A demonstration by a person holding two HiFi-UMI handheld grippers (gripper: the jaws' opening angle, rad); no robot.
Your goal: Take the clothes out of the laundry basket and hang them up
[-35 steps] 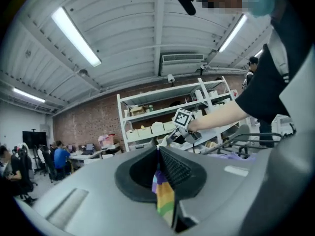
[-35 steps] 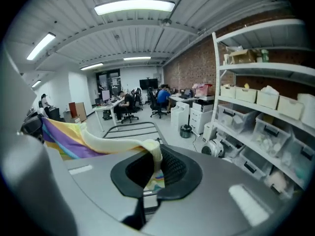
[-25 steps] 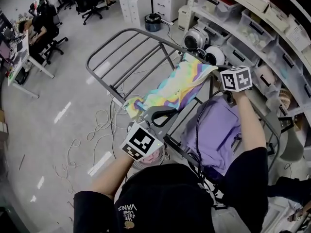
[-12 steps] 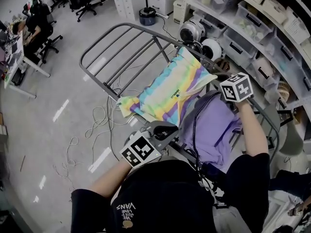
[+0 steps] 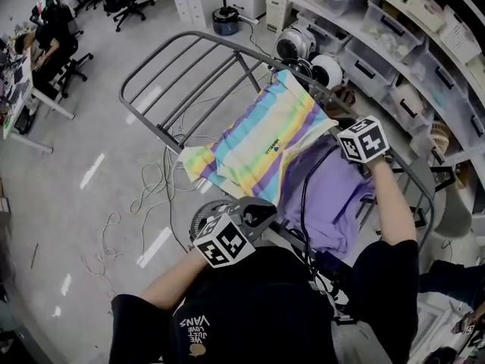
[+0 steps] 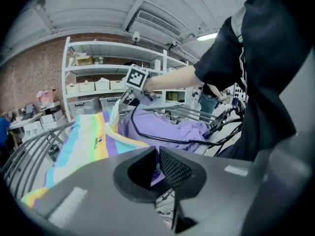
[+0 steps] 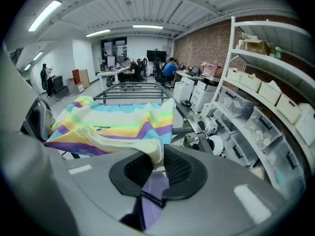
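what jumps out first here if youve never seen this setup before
The rainbow-striped cloth spread over the grey drying rack in the middle of the head view grabs the eye first, with a purple garment draped on the rack just to its right. Next comes the right gripper, which has the cloth's pale edge between its jaws; they have just been opening.

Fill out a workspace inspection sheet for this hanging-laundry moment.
Surface: grey metal drying rack, far rails bare.
Job's things: rainbow-striped fabric garment spread over rack; lilac fabric garment beside it.
Clutter: two round white appliances by shelves.
Grippers: left hand-held gripper shut on striped garment's hem; right hand-held gripper, jaws have just been opening, garment's pale edge between them.
Cables: black cable over lilac garment; pale cords on floor.
Surroundings: shelves of plastic bins; people at desks.
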